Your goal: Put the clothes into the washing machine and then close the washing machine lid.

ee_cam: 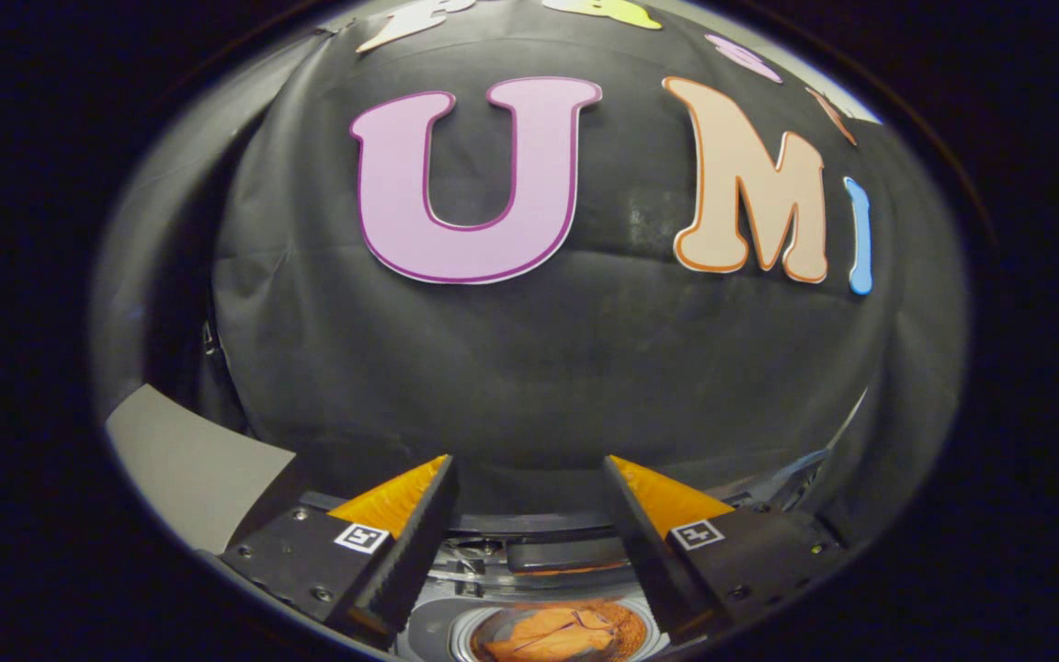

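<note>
My gripper is open, its two fingers spread wide with nothing between them, pointing at the black cloth wall. Low between the fingers I see the top of the washing machine. Its round drum opening lies below, and an orange garment rests inside the drum. A dark curved band behind the opening may be the raised lid, but I cannot tell for sure.
The black cloth wall stands close ahead. A grey flat surface lies to the left of the left finger. Some cables or metal parts show beyond the right finger.
</note>
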### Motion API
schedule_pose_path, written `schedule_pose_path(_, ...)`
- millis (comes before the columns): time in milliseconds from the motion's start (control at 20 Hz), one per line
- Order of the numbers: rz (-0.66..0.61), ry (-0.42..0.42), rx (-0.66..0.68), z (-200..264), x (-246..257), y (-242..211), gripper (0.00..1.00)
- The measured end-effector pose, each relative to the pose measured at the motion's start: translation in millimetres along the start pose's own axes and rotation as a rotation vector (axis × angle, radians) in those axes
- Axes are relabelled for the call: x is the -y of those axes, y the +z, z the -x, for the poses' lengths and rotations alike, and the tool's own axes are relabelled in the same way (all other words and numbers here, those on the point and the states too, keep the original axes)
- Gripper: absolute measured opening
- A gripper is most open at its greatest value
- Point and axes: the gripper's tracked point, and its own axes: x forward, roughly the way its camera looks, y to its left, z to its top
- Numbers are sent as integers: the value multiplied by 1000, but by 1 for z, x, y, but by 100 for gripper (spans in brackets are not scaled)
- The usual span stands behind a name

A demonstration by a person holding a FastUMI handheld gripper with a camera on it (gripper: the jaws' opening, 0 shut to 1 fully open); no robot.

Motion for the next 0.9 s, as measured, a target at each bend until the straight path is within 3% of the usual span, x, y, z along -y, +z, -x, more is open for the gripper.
schedule_pose_path(450,2,10,19,45,0,-21,96)
schedule_pose_path(900,-20,30,31,108,-2,-70,95)
